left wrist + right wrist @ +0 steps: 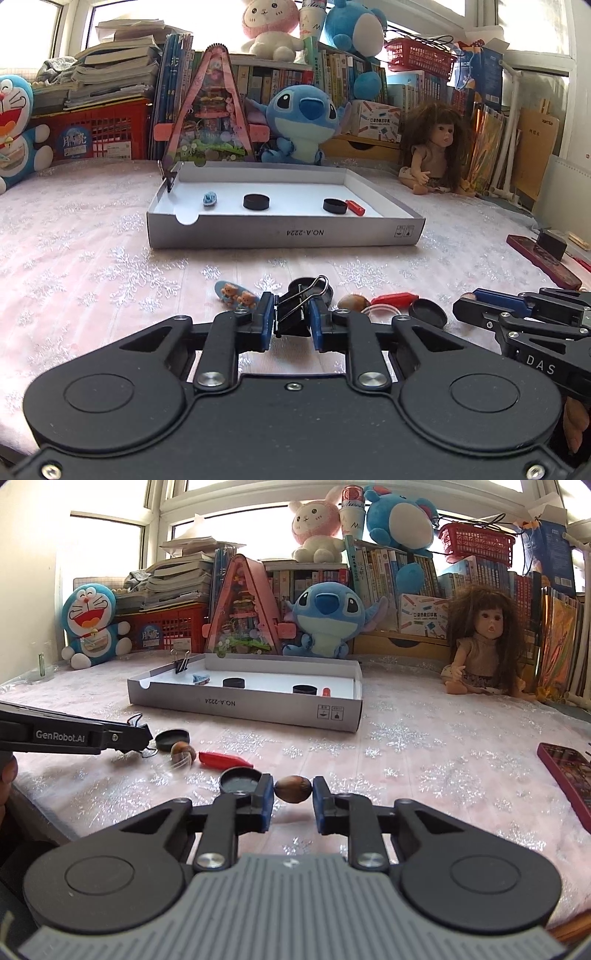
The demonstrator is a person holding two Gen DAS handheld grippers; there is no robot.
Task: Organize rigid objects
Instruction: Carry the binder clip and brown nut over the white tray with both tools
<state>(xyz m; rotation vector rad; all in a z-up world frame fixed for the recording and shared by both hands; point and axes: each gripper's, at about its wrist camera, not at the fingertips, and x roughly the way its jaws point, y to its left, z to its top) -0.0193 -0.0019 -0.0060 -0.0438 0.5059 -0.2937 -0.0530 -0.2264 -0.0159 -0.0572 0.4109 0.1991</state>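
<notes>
My left gripper (pixel 291 314) is shut on a black binder clip (pixel 295 306) just above the pink cloth. My right gripper (pixel 293 790) is shut on a small brown nut-like piece (pixel 293 789), pinched end to end between its blue pads. Between the two grippers lie a bear hair clip (pixel 236 295), another brown piece (pixel 183 753), a red piece (pixel 223 760) and two black caps (pixel 240 780) (pixel 172 738). Farther back, the shallow grey box (pixel 284 232) holds a small blue item (pixel 209 198), two black caps (pixel 256 202), a red piece (pixel 355 207), and a binder clip (pixel 168 177) on its left wall.
A dark red flat device (pixel 569 775) lies at the right edge of the cloth. A doll (pixel 480 642), plush toys (pixel 328 616), a pink triangular toy house (pixel 210 118), red baskets and rows of books line the back under the window.
</notes>
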